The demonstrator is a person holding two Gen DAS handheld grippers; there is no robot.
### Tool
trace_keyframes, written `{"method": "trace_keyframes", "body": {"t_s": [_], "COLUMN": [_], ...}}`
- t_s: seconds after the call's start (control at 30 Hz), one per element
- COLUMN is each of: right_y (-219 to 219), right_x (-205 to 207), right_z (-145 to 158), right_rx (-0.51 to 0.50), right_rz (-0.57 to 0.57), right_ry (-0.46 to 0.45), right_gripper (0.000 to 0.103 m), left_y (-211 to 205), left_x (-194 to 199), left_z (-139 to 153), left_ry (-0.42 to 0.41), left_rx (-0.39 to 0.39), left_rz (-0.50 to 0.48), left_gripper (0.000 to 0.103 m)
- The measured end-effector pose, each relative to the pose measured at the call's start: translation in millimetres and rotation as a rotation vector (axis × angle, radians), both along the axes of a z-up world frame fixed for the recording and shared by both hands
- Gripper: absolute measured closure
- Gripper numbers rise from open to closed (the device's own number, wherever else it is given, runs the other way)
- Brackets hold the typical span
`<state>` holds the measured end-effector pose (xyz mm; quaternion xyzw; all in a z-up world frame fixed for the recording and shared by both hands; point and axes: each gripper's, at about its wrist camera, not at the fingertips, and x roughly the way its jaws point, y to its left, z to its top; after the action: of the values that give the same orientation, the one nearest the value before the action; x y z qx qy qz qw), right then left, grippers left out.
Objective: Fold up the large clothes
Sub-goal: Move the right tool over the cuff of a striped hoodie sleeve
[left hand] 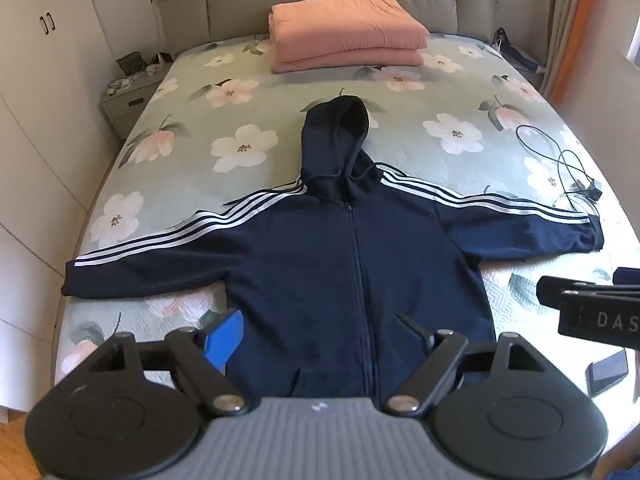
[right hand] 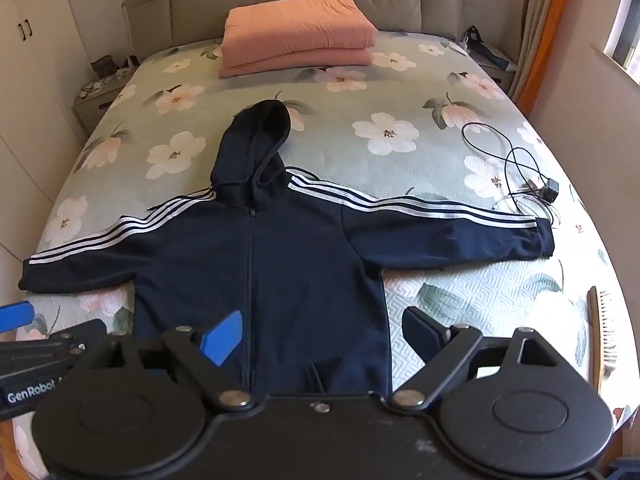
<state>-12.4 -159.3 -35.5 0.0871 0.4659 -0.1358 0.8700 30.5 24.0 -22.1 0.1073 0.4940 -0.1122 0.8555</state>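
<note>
One navy hoodie [left hand: 320, 264] lies flat, zipped, sleeves spread, white-striped.

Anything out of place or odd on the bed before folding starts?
Mostly tidy: the navy hoodie lies flat, sleeves spread. The odd item is a tangled black cable with charger beside the right sleeve cuff, where it might snag a fold.

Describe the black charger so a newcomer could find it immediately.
Start at the flowered bed. Follow the navy hoodie out to its right cuff. Just beyond lies the black charger, the only boxy block among looped black cables.
</note>
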Motion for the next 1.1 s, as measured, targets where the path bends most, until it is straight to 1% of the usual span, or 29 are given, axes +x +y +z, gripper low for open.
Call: {"method": "trace_keyframes", "body": {"t_s": [0.17, 0.37, 0.47, 0.6, 0.73, 0.83, 0.93, 1.1], "right_y": [3.9, 5.1, 4.9, 4.2, 2.3, 1.4, 1.0, 5.5], "right_x": [2.9, 8.6, 12.2, 13.5, 14.7, 16.1, 16.1, 14.7], "right_z": [1.5, -2.4, -3.5, -4.5, -4.0, -5.1, -6.3, -9.1], "right_rx": [-0.012, -0.016, -0.003, 0.001, -0.001, 0.021, 0.040, 0.037], "right_rz": [0.001, 0.022, 0.028, 0.036, 0.036, 0.034, 0.033, 0.036], "right_ry": [-0.002, 0.011, 0.016, 0.018, 0.018, 0.028, 0.034, 0.040], "right_gripper": [0.000, 0.000, 0.000, 0.000, 0.000, 0.000, 0.000, 0.000], "left_y": [8.7, 12.4, 10.7, 9.9, 9.9, 9.3, 9.8, 11.8], "left_x": [12.1, 21.9, 24.5, 24.5, 25.9, 25.1, 24.4, 22.5], "left_z": [1.2, -3.8, -5.8, -7.6, -11.9, -14.4, -14.5, -17.8], "left_ry": [0.002, 0.033, 0.036, 0.031, 0.047, 0.055, 0.059, 0.063], "left_rx": [-0.008, -0.026, -0.013, -0.005, -0.004, 0.005, 0.006, 0.010], "left_rz": [0.000, 0.027, 0.030, 0.043, 0.062, 0.070, 0.068, 0.069], "left_gripper": [0.021, 0.021, 0.021, 0.021, 0.021, 0.021, 0.021, 0.021]}}
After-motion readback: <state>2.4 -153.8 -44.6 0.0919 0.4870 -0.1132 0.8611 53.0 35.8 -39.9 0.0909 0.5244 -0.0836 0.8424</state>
